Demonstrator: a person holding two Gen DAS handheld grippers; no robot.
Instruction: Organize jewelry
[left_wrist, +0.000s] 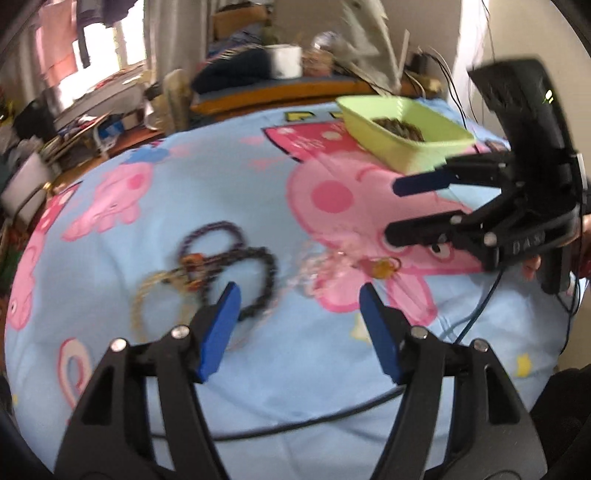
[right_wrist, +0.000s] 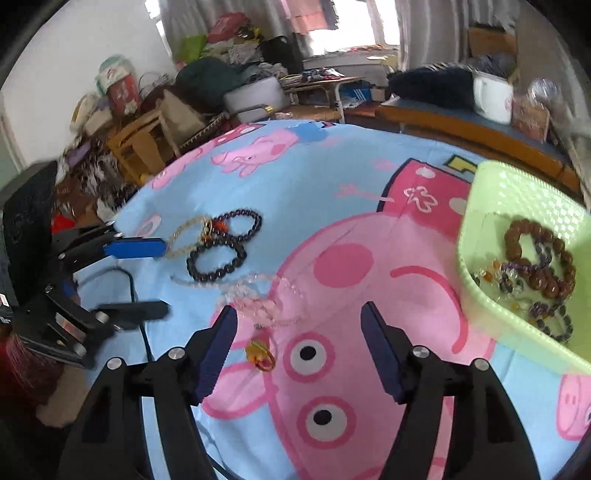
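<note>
Just ahead of the right gripper (right_wrist: 298, 354), between its spread, empty jaws, lies a clear pink bead strand (right_wrist: 258, 299) with an amber pendant (right_wrist: 260, 356) nearest the fingers, all resting on the cartoon-print bedsheet (right_wrist: 332, 206). To that gripper's right stands the green basket (right_wrist: 517, 206), already holding a brown bead bracelet (right_wrist: 539, 258) and other pieces. Farther ahead and to the left, two dark bead bracelets (right_wrist: 225, 243) and a pale gold chain (right_wrist: 184, 229) lie tangled together, just in front of the left gripper (left_wrist: 299, 325), whose jaws are also wide apart and hold nothing.

The clear strand looks light, limp and slippery: smooth round beads could roll out of a pinch, and the soft sheet gives beneath them. Closing on a bunched section of beads, rather than on the pendant, seems the safer hold. The tangled pile will probably lift as one clump.
</note>
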